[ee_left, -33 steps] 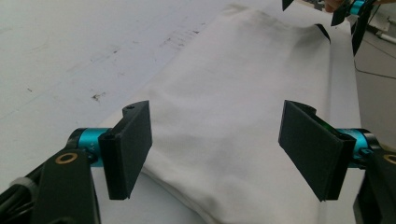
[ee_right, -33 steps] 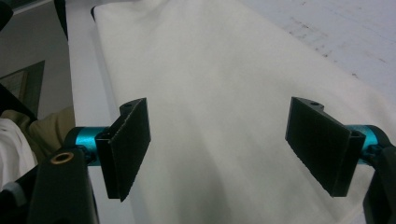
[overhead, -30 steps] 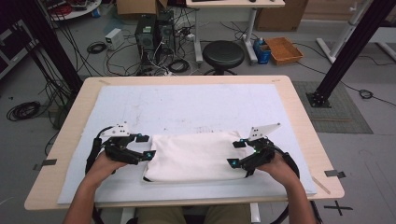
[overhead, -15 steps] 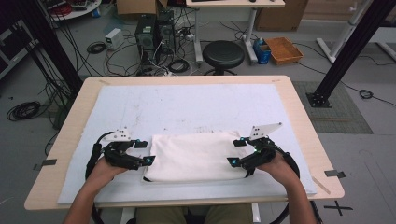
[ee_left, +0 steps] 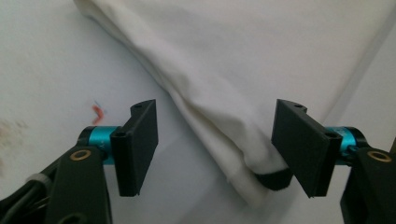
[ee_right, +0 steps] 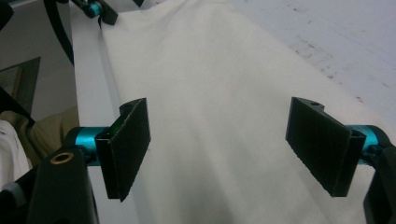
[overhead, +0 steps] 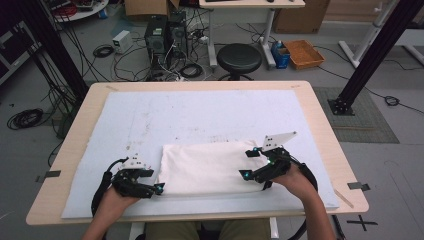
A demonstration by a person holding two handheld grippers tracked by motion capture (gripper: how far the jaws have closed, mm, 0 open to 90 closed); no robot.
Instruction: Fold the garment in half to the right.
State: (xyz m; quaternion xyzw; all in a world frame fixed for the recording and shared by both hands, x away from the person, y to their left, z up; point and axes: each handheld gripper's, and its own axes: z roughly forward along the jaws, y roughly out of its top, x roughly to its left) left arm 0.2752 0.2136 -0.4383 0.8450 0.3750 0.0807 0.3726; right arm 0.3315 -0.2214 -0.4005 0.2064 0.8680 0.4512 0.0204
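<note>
A folded white cloth (overhead: 205,167) is seen lying flat on the white mat (overhead: 150,120) that covers the wooden bench (overhead: 325,135), in the near half of the mat and between the two hands. The left tongs (overhead: 159,188) are held low at the cloth's near left corner, with the left hand (overhead: 112,200) behind them at the bench's near edge. In the left gripper view the folded edge of the cloth (ee_left: 224,107) is seen running diagonally between the two black jaws, its corner lying just against the inner face of the right-hand jaw, while a clear gap of bare mat is left beside the other jaw; the jaws have just been closing a little, yet they are not pressed on the cloth and are still set wide. A small red mark (ee_left: 97,112) is visible on the mat beside them. The right tongs (overhead: 245,175) are held over the cloth's right edge by the right hand (overhead: 295,180). In the right gripper view the jaws are spread wide above the flat cloth (ee_right: 210,116), and nothing is gripped between them; the left tongs (ee_right: 100,11) are seen far off at the cloth's other end. A round black stool (overhead: 239,57) stands on the floor beyond the bench.
</note>
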